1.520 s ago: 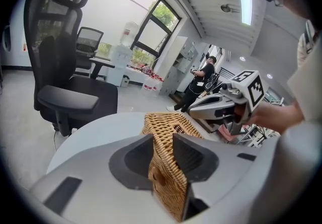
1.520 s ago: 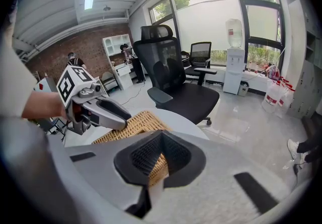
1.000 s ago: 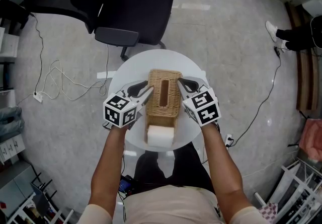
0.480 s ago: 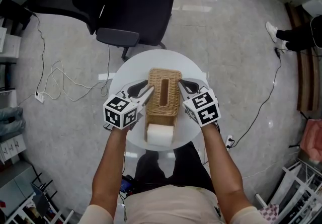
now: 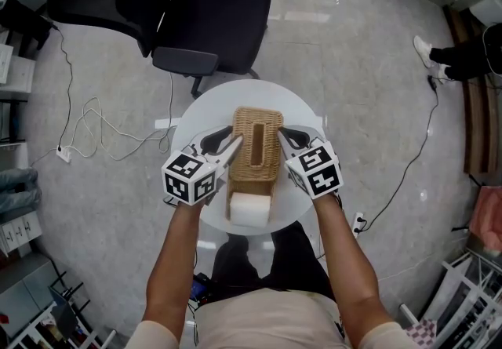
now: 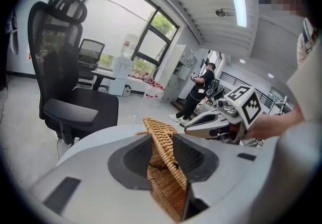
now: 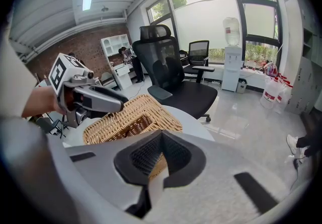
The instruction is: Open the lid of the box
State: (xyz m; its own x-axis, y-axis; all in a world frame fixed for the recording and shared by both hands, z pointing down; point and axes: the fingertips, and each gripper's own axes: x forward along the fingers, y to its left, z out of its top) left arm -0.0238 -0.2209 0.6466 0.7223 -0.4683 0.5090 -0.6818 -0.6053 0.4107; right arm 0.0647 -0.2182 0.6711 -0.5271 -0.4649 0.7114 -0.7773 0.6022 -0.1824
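Note:
A woven wicker box lid with a long slot in its top sits on a round white table. A white block shows under its near end. My left gripper holds the lid's left edge, and in the left gripper view the wicker rim stands tilted between the pads of the left gripper. My right gripper grips the right edge. In the right gripper view the wicker runs into the narrow gap of the right gripper. Whether the lid is off its base I cannot tell.
A black office chair stands just beyond the table. Loose cables lie on the floor at the left, another cable at the right. A person's leg and shoe are at the far right.
Hardly anything differs. Both grippers stay on the lid's sides, and the left gripper's marker cube sits slightly nearer to me.

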